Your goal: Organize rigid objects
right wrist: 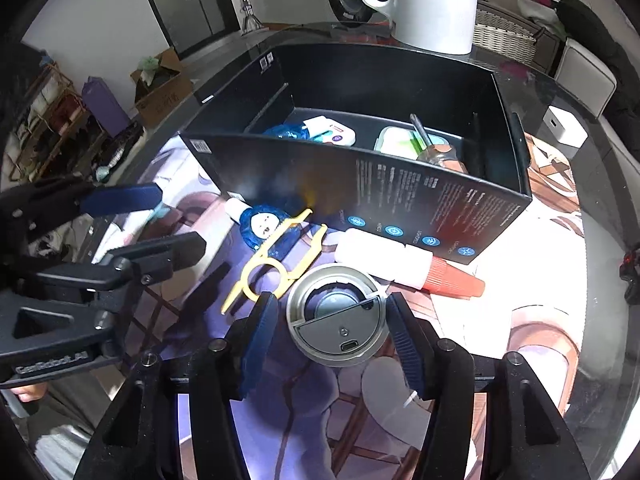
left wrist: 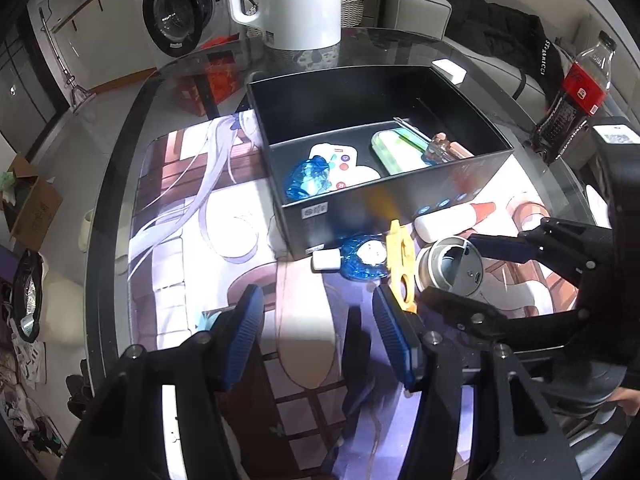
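A round grey canister (right wrist: 339, 320) with a lidded top lies on the printed mat (left wrist: 192, 216). My right gripper (right wrist: 331, 300) stands open astride it, pads close beside its rim. Around it lie a yellow plastic tool (right wrist: 276, 264), a blue-wrapped white plug (right wrist: 262, 226) and a white bottle with an orange cap (right wrist: 404, 264). Behind them stands the black box (left wrist: 400, 196), holding a white controller (left wrist: 344, 164), a green case (left wrist: 400, 148) and a screwdriver (left wrist: 444, 148). My left gripper (left wrist: 316, 296) hangs open over bare mat, just left of the yellow tool (left wrist: 400, 264).
A white kettle (left wrist: 288, 0) stands behind the box. A cola bottle (left wrist: 576, 92) and a white charger cube (left wrist: 450, 70) sit at the far right of the glass table (left wrist: 120, 128). The two grippers hang close side by side.
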The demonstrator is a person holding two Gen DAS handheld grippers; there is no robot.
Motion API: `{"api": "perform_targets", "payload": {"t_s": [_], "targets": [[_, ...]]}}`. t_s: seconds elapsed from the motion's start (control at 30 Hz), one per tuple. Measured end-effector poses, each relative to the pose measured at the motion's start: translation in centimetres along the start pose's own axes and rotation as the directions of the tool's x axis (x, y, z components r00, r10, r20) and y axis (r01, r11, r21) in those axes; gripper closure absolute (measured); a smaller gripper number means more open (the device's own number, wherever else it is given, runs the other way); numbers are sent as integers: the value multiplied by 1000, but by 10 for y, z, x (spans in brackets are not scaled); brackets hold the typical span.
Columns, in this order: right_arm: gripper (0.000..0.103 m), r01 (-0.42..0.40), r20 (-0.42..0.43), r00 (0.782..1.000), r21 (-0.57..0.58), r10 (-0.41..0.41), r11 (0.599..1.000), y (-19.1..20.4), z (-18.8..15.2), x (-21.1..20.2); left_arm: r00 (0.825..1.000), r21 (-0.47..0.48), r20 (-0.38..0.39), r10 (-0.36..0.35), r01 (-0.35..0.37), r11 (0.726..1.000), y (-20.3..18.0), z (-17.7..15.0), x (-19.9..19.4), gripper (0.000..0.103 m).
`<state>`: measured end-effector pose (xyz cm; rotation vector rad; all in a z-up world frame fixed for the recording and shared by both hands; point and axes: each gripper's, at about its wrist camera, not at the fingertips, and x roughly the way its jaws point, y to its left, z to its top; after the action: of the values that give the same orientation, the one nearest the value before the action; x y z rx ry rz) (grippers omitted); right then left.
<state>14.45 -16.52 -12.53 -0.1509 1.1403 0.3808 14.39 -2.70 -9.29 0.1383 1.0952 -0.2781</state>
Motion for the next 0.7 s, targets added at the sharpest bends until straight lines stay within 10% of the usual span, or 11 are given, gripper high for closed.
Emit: {"api": "perform_targets", "payload": {"t_s": [0.53,0.7], "targets": [[53,4,-7,1000,118,-3,993,-52,-13,-4,997,76,-81,-16,22,997,-43,14,35,47],[53,1,-21,1000,105,1,994,-50,-11,3,995,82,-99,-12,20,996,-51,14,43,72]]}}
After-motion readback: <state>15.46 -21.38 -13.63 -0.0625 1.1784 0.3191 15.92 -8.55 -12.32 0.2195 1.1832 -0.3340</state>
